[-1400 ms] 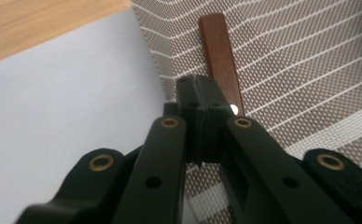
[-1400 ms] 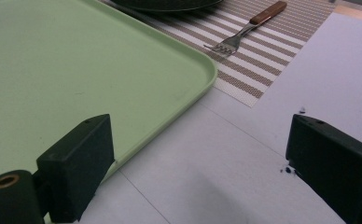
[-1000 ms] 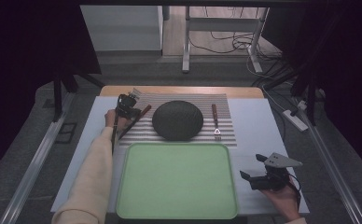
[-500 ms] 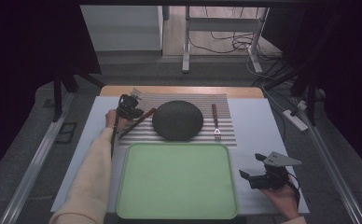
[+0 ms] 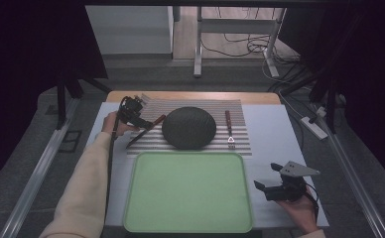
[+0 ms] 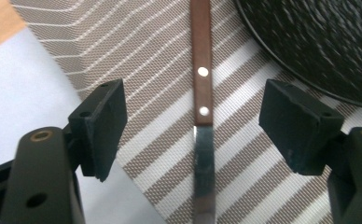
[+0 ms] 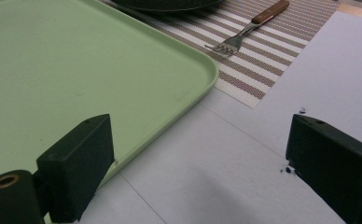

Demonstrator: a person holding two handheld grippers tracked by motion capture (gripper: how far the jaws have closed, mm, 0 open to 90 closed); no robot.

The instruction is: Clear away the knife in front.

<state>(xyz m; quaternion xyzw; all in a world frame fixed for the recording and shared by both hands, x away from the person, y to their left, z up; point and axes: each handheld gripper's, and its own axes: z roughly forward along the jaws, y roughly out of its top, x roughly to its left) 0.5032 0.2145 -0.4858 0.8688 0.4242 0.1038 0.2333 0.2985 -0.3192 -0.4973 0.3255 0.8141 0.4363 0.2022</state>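
A knife (image 5: 146,130) with a brown riveted handle (image 6: 201,60) and a steel blade lies on the striped placemat (image 5: 240,144), just left of the dark round plate (image 5: 188,127). My left gripper (image 5: 140,120) hovers over it. Its jaws have just been opening and now stand wide on either side of the knife (image 6: 203,154) without touching it. A fork (image 5: 228,130) lies right of the plate. At the table's front right, my right gripper (image 5: 262,187) is open and holds nothing, beside the corner of the green tray (image 7: 76,70).
The green tray (image 5: 188,193) takes up the front middle of the white table top. The plate's rim (image 6: 319,42) is close to the left gripper's right jaw. The fork (image 7: 249,28) points at the tray's corner. Cables and table legs stand beyond the far edge.
The left gripper has let go of the knife, opened its jaws and lifted a little. The knife rests on the placemat. The right hand has kept still.
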